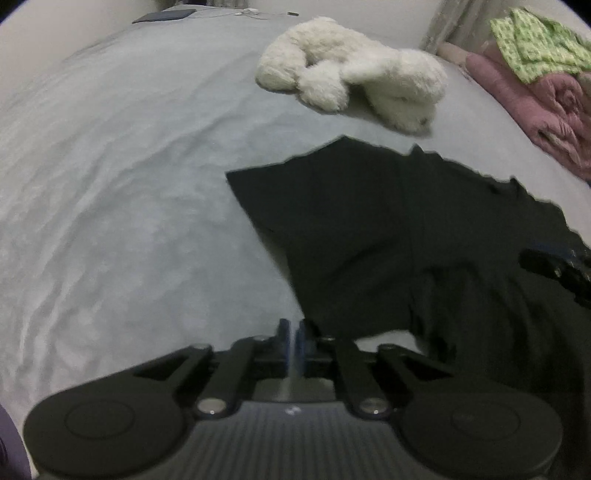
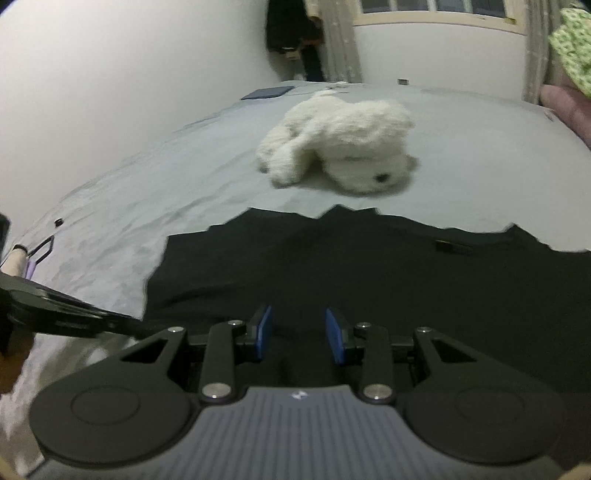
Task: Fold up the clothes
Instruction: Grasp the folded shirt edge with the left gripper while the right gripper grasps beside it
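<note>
A black garment [image 1: 388,229] lies spread on the grey bed sheet [image 1: 129,184]; it also fills the middle of the right wrist view [image 2: 369,273]. My left gripper [image 1: 292,339] is shut with nothing visible between its blue pads, just left of the garment's near left edge, over the sheet. My right gripper [image 2: 299,334] is open and empty, low over the garment's near part. The right gripper's body shows at the right edge of the left wrist view [image 1: 557,271]. The left gripper shows at the left of the right wrist view [image 2: 59,314].
A white plush toy [image 1: 354,70] lies on the bed beyond the garment, also in the right wrist view [image 2: 340,144]. Pink bedding [image 1: 546,107] with a green patterned cloth [image 1: 535,40] is at the far right. A dark flat item [image 1: 166,15] lies at the far end. A window [image 2: 432,7] and wall stand behind.
</note>
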Tool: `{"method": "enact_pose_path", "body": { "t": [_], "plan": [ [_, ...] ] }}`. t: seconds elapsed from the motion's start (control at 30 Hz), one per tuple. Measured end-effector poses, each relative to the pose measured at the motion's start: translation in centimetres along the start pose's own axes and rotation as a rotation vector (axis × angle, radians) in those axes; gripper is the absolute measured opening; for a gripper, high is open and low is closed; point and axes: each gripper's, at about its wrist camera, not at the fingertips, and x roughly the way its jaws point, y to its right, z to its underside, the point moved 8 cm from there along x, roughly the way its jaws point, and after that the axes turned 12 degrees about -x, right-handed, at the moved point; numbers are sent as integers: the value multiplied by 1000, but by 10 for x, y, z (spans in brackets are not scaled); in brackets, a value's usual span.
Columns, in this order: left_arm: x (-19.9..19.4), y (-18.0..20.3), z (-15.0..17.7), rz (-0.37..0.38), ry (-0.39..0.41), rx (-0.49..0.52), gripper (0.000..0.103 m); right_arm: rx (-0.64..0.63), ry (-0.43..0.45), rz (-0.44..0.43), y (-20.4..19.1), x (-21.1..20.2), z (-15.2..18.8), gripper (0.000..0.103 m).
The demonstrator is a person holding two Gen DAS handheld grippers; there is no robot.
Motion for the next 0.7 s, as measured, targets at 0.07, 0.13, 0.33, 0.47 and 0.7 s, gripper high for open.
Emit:
{"method": "enact_pose_path", "body": {
  "t": [0.07,0.13,0.33,0.47,0.7],
  "plan": [
    [0,-7,-10,0,47,-56,45,19,0,32,17,-8,6,37],
    [1,-12,-20,14,113,-109,48,41,-2,69,36,-19,14,37],
    [12,-12,-24,-50,174,-137,41,155,-17,215,110,-63,54,37],
    [2,-6,-13,-125,167,-97,41,253,-37,290,147,-95,89,37],
    [-15,1,17,64,85,-195,42,419,-58,267,157,-139,138,37]
  ]
}}
